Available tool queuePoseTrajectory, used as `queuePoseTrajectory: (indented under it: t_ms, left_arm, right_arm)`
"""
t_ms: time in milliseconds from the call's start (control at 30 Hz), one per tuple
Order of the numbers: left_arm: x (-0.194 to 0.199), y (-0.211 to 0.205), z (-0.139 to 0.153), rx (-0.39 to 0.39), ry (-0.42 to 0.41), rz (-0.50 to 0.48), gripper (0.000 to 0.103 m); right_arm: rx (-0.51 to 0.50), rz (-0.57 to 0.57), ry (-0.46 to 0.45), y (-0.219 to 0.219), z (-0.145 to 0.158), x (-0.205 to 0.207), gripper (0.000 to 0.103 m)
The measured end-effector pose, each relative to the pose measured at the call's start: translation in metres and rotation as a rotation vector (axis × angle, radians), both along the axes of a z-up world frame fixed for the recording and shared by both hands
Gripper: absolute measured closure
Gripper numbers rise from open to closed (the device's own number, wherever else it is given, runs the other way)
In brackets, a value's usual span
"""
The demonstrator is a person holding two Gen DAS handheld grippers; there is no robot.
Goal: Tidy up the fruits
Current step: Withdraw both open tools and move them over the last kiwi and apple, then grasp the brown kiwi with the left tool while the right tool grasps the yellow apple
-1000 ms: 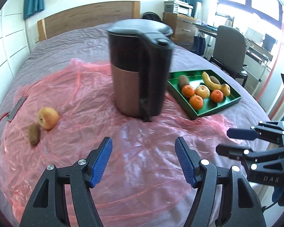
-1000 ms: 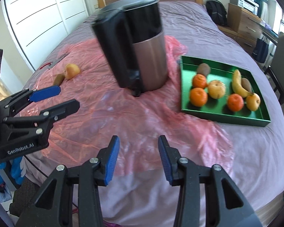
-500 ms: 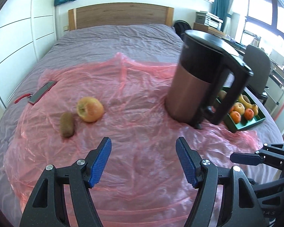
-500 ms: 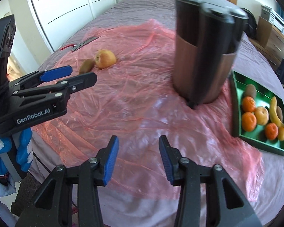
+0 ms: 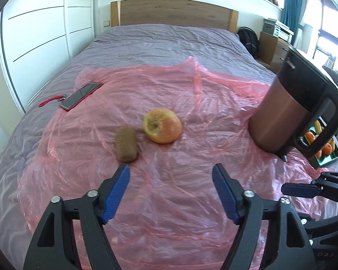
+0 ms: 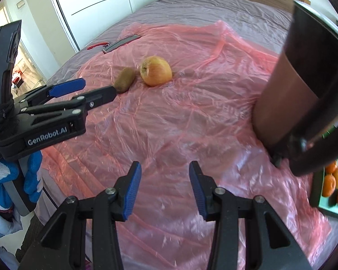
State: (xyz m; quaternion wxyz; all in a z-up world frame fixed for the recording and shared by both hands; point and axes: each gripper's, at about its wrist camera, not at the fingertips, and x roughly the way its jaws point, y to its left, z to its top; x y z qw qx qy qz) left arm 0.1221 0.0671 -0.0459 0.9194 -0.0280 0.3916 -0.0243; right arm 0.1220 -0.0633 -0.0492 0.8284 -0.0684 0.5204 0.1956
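**Now both grippers are hanging over the pink sheet, fruit ahead**

Well, the bed (image 5: 169, 38) is filling the scene, its grey cover lying under a crinkled pink plastic sheet (image 5: 191, 103). Standing on that sheet at the right is the kettle (image 5: 288, 112), copper body, black handle facing the camera. Behind it the green tray (image 6: 326, 207) is peeking out, holding oranges and other fruit, mostly hidden by the kettle.

The left gripper (image 5: 171, 193) is pointing down at the sheet, and its blue-padded fingers have just been opening; they are standing wide apart with nothing between them. The right gripper (image 6: 164, 189) is hovering nearer the kettle, its fingers parted too, gripping nothing.

Out on the sheet, the apple (image 5: 162, 126) is lying on its side, well apart from the tray. The kiwi (image 5: 126, 145) is sitting just beside it, on its left, close ahead of the left gripper's left finger. Farther back at the sheet's left edge, a phone (image 5: 81, 95) with a red strap is lying flat.
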Motion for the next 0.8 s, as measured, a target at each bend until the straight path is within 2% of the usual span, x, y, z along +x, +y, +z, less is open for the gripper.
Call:
queuePoseTrajectory:
  t_ms: [333, 400, 533, 600, 733, 800]
  left_arm:
    - [0.020, 0.071, -0.029, -0.069, 0.031, 0.139, 0.028]
    - [0.023, 0.081, -0.034, -0.078, 0.036, 0.154, 0.028]
    - [0.030, 0.095, -0.045, -0.107, 0.044, 0.163, 0.028]
    - [0.036, 0.096, -0.049, -0.118, 0.047, 0.152, 0.028]
    - [0.051, 0.093, -0.057, -0.119, 0.055, 0.127, 0.028]
    - [0.060, 0.090, -0.061, -0.117, 0.062, 0.120, 0.028]
  right_arm:
    - [0.023, 0.039, -0.026, 0.040, -0.010, 0.059, 0.052]
    - [0.024, 0.044, -0.036, 0.048, -0.012, 0.071, 0.036]
    - [0.035, 0.050, -0.053, 0.062, -0.018, 0.095, 0.029]
    - [0.040, 0.048, -0.062, 0.068, -0.021, 0.108, 0.016]
    - [0.044, 0.053, -0.078, 0.079, -0.029, 0.132, 0.010]
    - [0.054, 0.060, -0.080, 0.083, -0.034, 0.146, 0.002]
